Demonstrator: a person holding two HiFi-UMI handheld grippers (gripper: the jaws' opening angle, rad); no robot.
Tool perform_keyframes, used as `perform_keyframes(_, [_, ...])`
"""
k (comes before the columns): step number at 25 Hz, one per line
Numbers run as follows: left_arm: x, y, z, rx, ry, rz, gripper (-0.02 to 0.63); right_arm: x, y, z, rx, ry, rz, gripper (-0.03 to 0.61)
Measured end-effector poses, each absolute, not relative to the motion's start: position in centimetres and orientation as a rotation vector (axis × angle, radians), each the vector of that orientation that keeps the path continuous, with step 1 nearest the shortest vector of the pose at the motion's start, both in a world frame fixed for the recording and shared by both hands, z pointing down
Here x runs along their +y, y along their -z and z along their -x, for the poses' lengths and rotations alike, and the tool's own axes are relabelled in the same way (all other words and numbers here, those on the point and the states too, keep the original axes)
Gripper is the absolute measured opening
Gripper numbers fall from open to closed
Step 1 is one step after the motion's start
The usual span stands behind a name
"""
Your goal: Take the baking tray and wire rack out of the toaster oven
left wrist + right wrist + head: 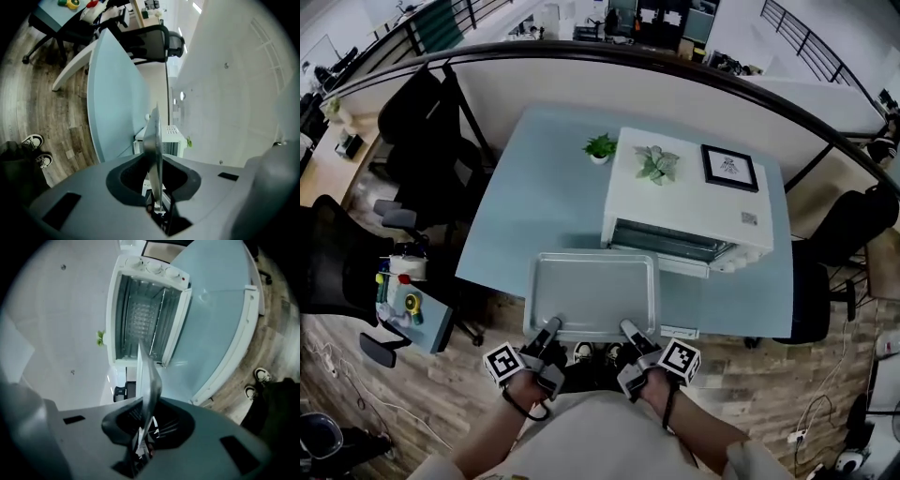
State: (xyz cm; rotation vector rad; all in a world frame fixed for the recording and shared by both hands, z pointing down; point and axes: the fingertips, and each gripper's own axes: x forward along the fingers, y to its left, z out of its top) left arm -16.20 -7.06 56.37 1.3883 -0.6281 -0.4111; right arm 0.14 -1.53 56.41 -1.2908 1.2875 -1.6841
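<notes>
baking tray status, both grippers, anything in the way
Left gripper and right gripper both shut on tray, near edge. Tray out of oven, over table. Wire rack seems inside oven.

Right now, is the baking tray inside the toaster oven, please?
No, the baking tray is held outside, in front of the toaster oven.

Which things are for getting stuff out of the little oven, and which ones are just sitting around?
For the job: baking tray, gripped by the left gripper and right gripper; toaster oven, door open.

Just lying about: small potted plant on the table; leafy plant and framed picture on the oven's top; toys on the side cart; black chair.
</notes>
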Motion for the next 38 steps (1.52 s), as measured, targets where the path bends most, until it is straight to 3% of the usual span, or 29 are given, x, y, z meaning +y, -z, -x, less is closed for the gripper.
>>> perform_keyframes(8, [-7.6,-56.0,22.9,-0.758,0.524,-1.361,0.071,-4.4,-56.6,5.9,1.409,1.826,1.186,0.054])
perform_keyframes(20, [-11.0,-56.8,27.4,-0.839,0.656,-1.282,0.071,-9.9,-57.7,10.0,1.55,1.912,1.196,0.069])
perform_keyframes(31, [-20.1,-60.9,27.6,-0.823,0.639,-1.307,0.071,-18.6,-62.5,9.7,1.81,1.797,1.553,0.169])
perform_keyframes(38, [-25.3,-64.5,26.9,-0.833,0.619,-1.257,0.074,-22.8,-65.6,8.7,1.777,1.809,1.673,0.195])
